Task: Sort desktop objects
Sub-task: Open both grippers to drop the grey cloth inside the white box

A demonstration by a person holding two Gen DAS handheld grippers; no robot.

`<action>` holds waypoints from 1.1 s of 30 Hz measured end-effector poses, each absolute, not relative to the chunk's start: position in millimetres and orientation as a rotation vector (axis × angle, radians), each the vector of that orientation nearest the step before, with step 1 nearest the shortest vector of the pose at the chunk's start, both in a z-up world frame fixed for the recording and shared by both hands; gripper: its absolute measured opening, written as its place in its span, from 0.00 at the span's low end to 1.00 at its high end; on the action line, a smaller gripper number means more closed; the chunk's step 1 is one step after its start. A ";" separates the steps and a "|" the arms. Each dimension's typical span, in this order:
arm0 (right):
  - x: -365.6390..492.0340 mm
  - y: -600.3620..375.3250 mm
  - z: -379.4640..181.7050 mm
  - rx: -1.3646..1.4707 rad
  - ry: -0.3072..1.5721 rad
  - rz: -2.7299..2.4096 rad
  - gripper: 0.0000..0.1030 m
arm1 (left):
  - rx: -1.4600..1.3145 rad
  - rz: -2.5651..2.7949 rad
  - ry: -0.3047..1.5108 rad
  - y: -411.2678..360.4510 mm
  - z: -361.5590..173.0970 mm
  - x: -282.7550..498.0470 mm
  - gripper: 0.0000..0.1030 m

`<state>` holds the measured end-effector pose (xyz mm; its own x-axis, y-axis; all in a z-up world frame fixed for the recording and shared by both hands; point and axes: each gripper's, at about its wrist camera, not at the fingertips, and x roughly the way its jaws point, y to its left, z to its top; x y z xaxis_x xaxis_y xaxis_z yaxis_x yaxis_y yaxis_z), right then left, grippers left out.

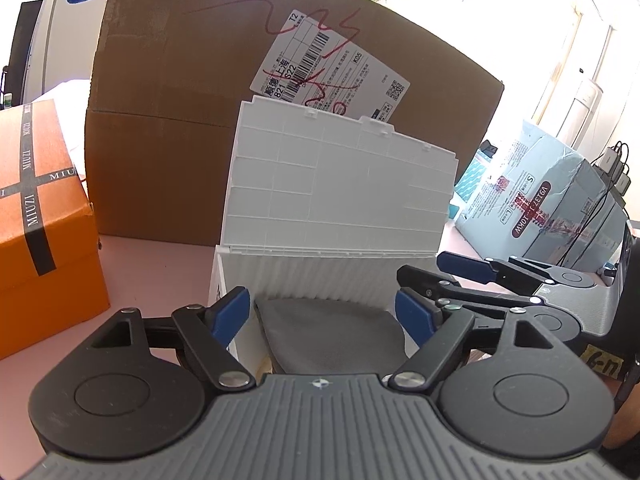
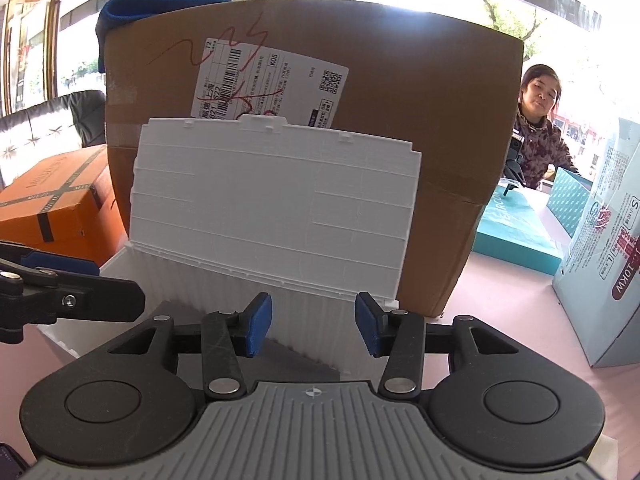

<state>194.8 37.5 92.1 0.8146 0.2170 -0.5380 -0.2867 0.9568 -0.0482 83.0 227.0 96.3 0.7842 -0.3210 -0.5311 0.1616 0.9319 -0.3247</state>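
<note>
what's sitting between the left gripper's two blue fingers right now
A grey cloth lies between the left gripper fingers, inside the open white box. The jaws stand wide, apart from it. The left wrist view shows this.

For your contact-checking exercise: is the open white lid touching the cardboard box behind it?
Cannot tell. In both wrist views the white lid overlaps the cardboard box behind it, so neither shows contact or a gap.

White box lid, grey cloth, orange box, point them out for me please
white box lid [image 2: 272,204], right wrist view, middle of its ribbed inner face
grey cloth [image 1: 328,332], left wrist view, middle of the fabric
orange box [image 1: 36,216], left wrist view, top panel
</note>
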 end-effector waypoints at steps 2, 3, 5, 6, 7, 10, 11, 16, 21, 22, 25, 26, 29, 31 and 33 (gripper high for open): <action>193.7 38.9 92.8 -0.125 0.558 0.277 0.42 | -0.268 -0.262 0.613 227.1 97.6 82.4 0.76; 193.8 40.2 92.9 -0.124 0.560 0.281 0.42 | -0.268 -0.261 0.611 227.6 98.3 82.5 0.76; 194.4 43.1 92.5 -0.125 0.562 0.289 0.42 | -0.262 -0.257 0.602 229.0 101.2 81.4 0.76; 194.7 44.5 92.2 -0.126 0.564 0.293 0.42 | -0.256 -0.253 0.595 229.9 103.2 80.7 0.76; 195.0 45.4 91.6 -0.120 0.570 0.302 0.42 | -0.250 -0.249 0.586 231.0 105.4 79.1 0.77; 196.6 47.9 89.7 -0.100 0.591 0.332 0.40 | -0.231 -0.240 0.560 234.8 112.2 75.5 0.79; 197.9 48.6 88.9 -0.089 0.607 0.350 0.37 | -0.232 -0.243 0.556 236.3 114.2 75.4 0.79; 216.2 52.2 81.9 0.044 0.768 0.479 0.07 | -0.260 -0.231 0.547 245.5 119.6 75.5 0.79; 238.8 70.2 76.6 0.059 0.899 0.543 0.07 | -0.274 -0.207 0.549 251.3 119.4 77.8 0.79; 242.4 74.7 75.0 0.045 0.918 0.539 0.07 | -0.277 -0.206 0.550 252.2 119.2 78.1 0.79; 251.5 84.0 70.9 0.015 0.945 0.534 0.07 | -0.276 -0.200 0.547 253.5 119.3 77.9 0.79; 254.2 84.7 70.5 0.019 0.953 0.532 0.07 | -0.275 -0.198 0.545 253.8 119.5 77.8 0.79; 259.8 85.1 69.9 0.034 0.969 0.537 0.07 | -0.274 -0.193 0.541 255.0 120.2 77.3 0.79; 258.5 84.3 69.3 0.055 0.963 0.551 0.07 | -0.281 -0.191 0.538 256.6 120.7 77.4 0.79; 256.3 85.2 69.1 0.070 0.952 0.571 0.08 | -0.290 -0.188 0.533 258.3 121.2 77.3 0.79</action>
<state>256.3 85.2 69.1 0.4446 0.4906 -0.7494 -0.4306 0.8507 0.3015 77.3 258.3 121.2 0.8454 -0.2503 -0.4719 0.1010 0.9424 -0.3189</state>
